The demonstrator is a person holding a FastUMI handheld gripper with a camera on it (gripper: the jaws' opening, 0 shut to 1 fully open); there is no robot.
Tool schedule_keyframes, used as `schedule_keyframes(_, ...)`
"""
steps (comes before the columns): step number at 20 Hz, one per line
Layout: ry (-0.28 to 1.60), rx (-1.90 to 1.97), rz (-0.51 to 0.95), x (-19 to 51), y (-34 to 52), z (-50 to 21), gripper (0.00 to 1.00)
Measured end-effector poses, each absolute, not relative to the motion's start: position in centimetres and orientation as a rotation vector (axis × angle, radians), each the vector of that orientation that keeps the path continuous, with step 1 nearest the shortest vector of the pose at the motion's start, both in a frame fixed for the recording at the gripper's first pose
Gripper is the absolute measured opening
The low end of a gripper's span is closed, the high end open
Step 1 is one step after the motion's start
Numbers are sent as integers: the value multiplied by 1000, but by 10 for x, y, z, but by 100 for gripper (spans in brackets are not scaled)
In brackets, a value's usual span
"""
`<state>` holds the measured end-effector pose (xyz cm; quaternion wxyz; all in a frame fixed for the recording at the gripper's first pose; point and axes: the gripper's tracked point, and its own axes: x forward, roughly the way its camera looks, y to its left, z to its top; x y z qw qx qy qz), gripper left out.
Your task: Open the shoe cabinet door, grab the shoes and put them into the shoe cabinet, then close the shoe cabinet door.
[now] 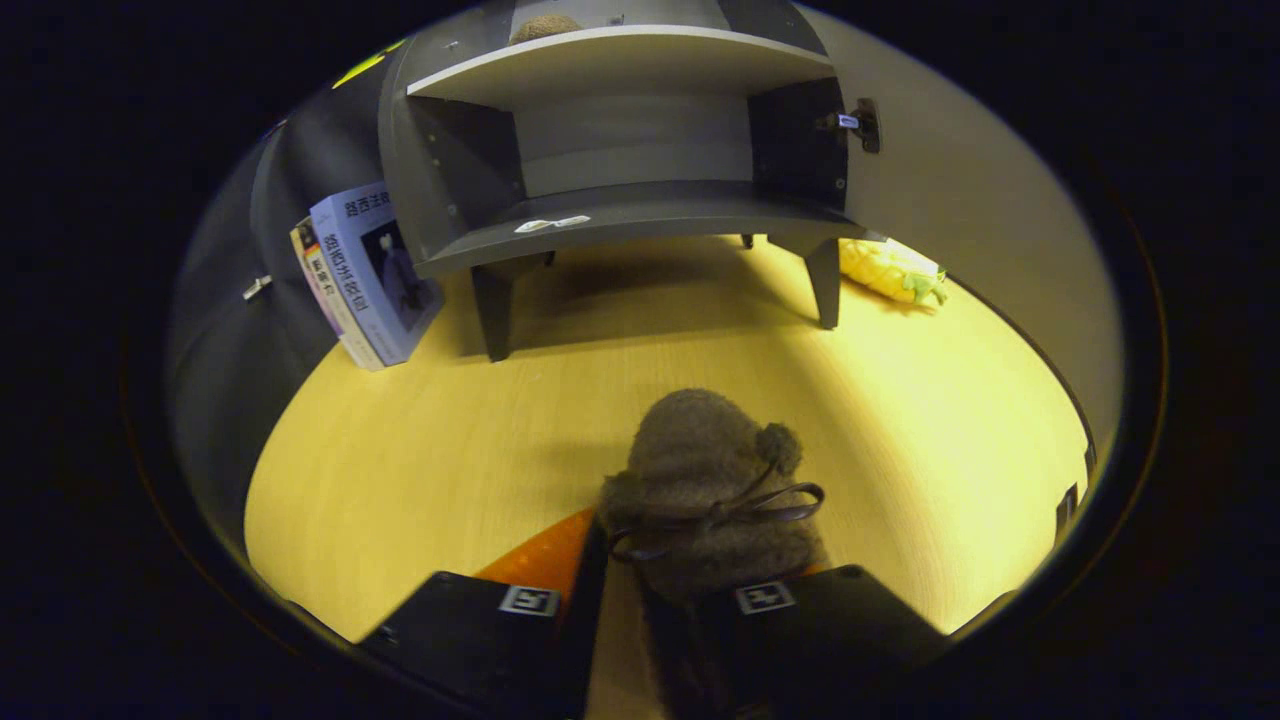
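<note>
We see a fuzzy brown shoe point(705, 480) low in the middle of the frame. It has a dark lace tied in a bow and a little pom-pom on its right side. Our gripper point(640, 590) sits at the bottom of the frame, and the shoe is between its two fingers. The fingers look close against the shoe's sides, so we think they are holding it, but the back of the shoe hides the exact touch. The toe points up the frame, toward the shoe cabinet point(630, 150).

The shoe is above the yellow wooden table point(420, 440), well apart from the cabinet.

The gray cabinet stands at the top middle of the frame on short legs. Its door point(960, 200) is swung open to the right. Inside we see a bare lower shelf point(640, 215) and a pale upper shelf point(620, 60). Something brown and fuzzy point(545, 27) sits on the upper shelf; we cannot tell just what it is.

Two books point(370, 275) lean just beside the cabinet's left side. A yellow pineapple toy point(890, 270) lies by the cabinet's right leg, near the open door.
</note>
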<state>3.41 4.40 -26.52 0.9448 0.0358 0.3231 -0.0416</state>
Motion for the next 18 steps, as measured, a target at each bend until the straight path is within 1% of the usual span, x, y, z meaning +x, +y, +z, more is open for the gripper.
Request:
schedule_keyframes(3, 646, 67, -58, 31, 44, -259, 11)
schedule_keyframes(7, 603, 86, -41, 28, 35, -205, 11)
schedule_keyframes(14, 555, 60, 22, 25, 30, -62, 10)
schedule_keyframes(18, 515, 95, 74, 43, 40, 19, 11)
